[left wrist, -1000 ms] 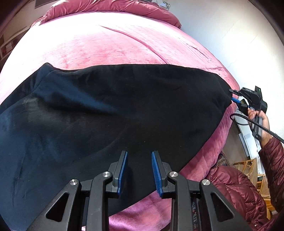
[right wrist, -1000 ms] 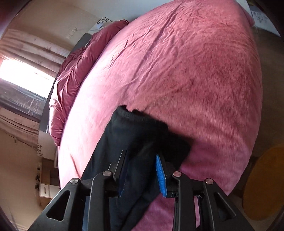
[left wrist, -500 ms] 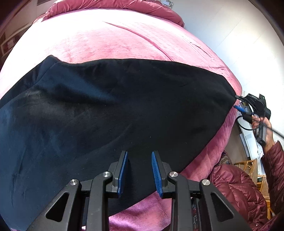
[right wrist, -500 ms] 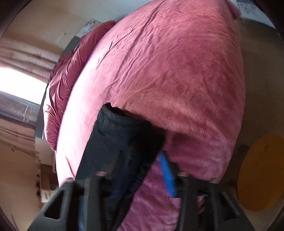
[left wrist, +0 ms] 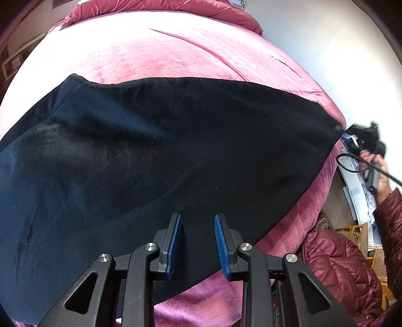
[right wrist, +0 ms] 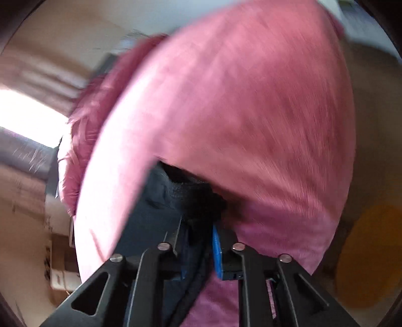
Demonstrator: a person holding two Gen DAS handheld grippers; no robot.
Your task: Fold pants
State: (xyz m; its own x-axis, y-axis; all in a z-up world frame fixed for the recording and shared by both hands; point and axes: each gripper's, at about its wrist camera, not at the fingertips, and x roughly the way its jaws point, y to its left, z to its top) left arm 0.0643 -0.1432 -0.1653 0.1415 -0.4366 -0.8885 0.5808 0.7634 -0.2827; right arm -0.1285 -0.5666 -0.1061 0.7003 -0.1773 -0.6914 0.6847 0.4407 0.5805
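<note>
The black pants (left wrist: 155, 156) lie stretched wide across the pink bed cover (left wrist: 155, 47) in the left wrist view. My left gripper (left wrist: 197, 221) is open, its blue pads (left wrist: 221, 241) over the pants' near edge with nothing between them. My right gripper (right wrist: 197, 226) is shut on the pants' bunched corner (right wrist: 191, 196). The right wrist view is motion-blurred. In the left wrist view the right gripper (left wrist: 345, 133) shows at the far right, pulling the pants' corner taut at the bed's edge.
A rumpled pink duvet (left wrist: 160, 10) lies at the head of the bed. The person's maroon puffer jacket (left wrist: 339, 271) is at the lower right. A wicker chair (left wrist: 371, 251) stands beside it. A yellow round object (right wrist: 371, 254) is on the floor to the right.
My right gripper has pulled the pants' corner farther out toward the bed's edge, stretching the fabric flatter. The left gripper has stayed open over the near edge.
</note>
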